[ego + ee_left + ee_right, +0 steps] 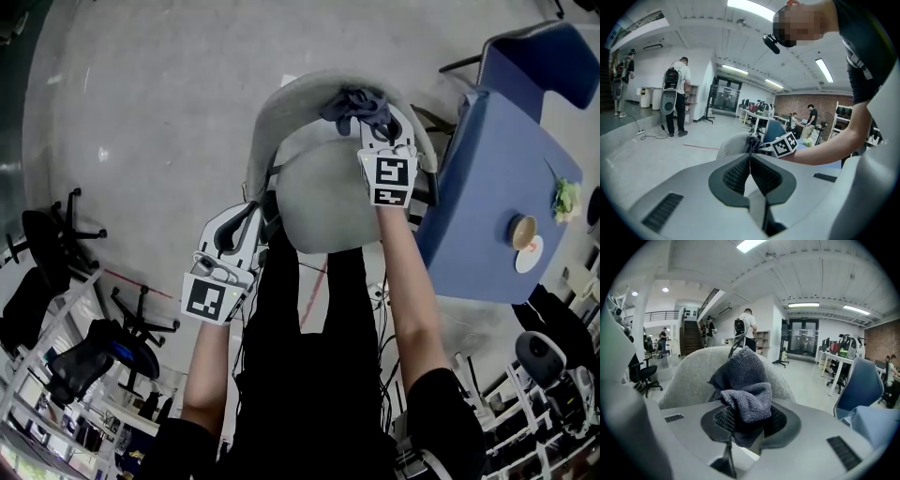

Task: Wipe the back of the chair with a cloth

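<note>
Right gripper (373,120) is clamped down on the cloth (354,103); in the right gripper view the jaws (746,422) are pinched onto a bunched-up wad of dark grey terry cloth (743,383), with the rest of it flopping up over the pads. From the head view the cloth sits right at the top rim of the chair (272,117) back, the light grey fabric shell kind; the cloth looks pressed on the top edge, a bit right of centre. In the right gripper view the chair (682,376) back fills the space just behind the cloth.

Left gripper (259,210) has its jaws pressed fully together with nothing between them; the left gripper view shows the pads (740,174) meeting in a closed line. It hangs low at the chair's left side, near the seat edge; I can't tell if it touches. Past its jaws I can see the chair (733,144) and the right gripper's marker cube (785,145) at the top.

A blue table (487,178) stands just right of the chair, with a cup (522,231) on it; black office chairs (56,239) are well off to the left; a person (677,91) stands across the room.
</note>
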